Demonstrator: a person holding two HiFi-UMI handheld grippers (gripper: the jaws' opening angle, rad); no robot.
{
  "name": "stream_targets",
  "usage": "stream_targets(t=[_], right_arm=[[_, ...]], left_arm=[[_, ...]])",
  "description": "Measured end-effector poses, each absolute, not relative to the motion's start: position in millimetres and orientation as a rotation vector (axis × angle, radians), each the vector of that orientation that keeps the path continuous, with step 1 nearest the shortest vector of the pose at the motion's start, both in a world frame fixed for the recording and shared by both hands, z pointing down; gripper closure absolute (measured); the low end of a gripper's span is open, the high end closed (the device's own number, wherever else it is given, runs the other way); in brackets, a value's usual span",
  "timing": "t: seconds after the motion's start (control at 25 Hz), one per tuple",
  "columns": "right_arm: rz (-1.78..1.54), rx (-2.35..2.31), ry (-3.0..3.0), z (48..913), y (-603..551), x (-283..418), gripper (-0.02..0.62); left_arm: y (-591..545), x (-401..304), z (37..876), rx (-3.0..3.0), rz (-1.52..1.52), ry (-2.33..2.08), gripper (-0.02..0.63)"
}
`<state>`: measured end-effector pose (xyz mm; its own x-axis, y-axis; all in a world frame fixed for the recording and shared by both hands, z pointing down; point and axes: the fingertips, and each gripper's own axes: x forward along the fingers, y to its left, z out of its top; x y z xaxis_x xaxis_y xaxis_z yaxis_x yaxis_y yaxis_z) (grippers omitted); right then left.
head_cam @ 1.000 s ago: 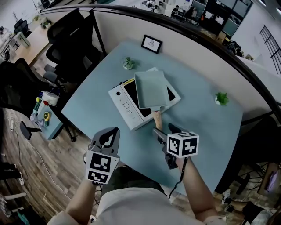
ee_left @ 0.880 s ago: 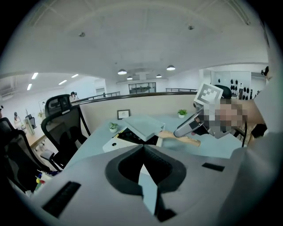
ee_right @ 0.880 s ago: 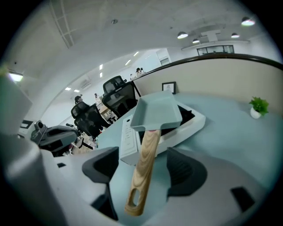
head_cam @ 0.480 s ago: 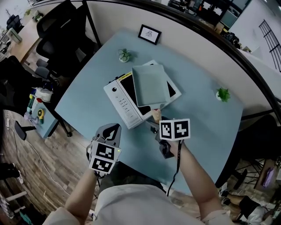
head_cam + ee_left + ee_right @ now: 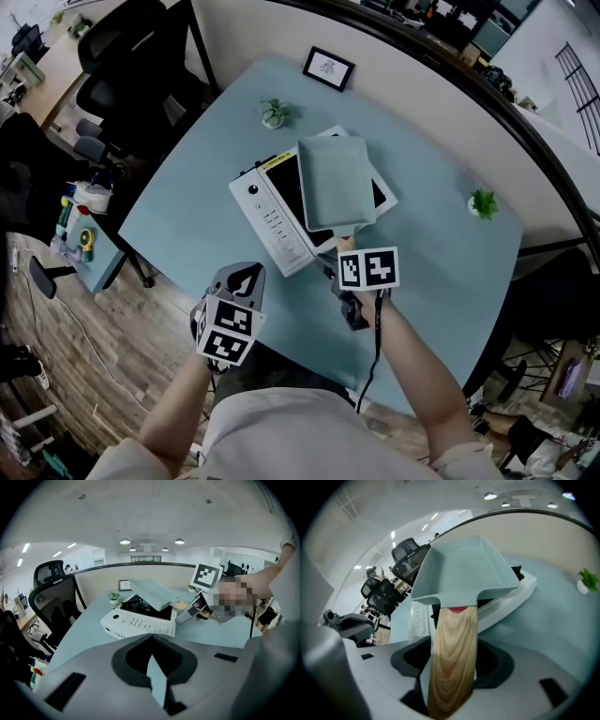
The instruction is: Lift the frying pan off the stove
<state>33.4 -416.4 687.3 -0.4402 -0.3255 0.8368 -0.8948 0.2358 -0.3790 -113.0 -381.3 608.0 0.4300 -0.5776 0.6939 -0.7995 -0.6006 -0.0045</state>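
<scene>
While just closed on one frying pan (image 5: 336, 183), right tongs (image 5: 453, 644); left tongs (image 5: 245, 276) together; one stove (image 5: 266, 212).

Right gripper (image 5: 452, 651) angled down, closing (on handle (image 5: 453, 623))

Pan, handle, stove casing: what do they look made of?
Pan: probably coated metal, matte pale green, smooth and uniform. Handle: wood or wood-look, light grain lines, satin. Stove casing: white, slightly glossy; plastic or painted metal, cannot tell.
</scene>
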Motion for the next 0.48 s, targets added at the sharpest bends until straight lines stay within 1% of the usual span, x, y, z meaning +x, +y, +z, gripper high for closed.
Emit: stream_targets(t=[0.08,0.16,0.2,0.24,0.36,0.48], right_arm=[[1.201,1.113,-1.879,694.1,-415.4,33.5,0.345],[1.231,1.104,-1.889,695.4,-414.1,32.3,0.352],[1.238,1.091,-1.899,694.1,-413.6,30.3,0.372],[1.242,1.079,-1.906,692.5,-413.1,27.9,0.414],[1.281,1.1,-1.894,690.7,-411.8,26.9,0.501],[1.281,1.136,-1.876,692.1,-411.1,32.5,0.519]], left_arm=[[-381.1,-115.4,611.1,2.36,0.96,-1.173,0.603],[-380.6,-117.2,613.8,2.359,0.965,-1.162,0.603],[-380.1,-118.1,614.7,2.358,0.968,-1.157,0.603],[-379.6,-119.2,615.5,2.358,0.972,-1.152,0.603],[-379.0,-122.3,616.8,2.358,0.979,-1.143,0.603],[-379.3,-124.3,616.4,2.364,0.981,-1.14,0.603]])
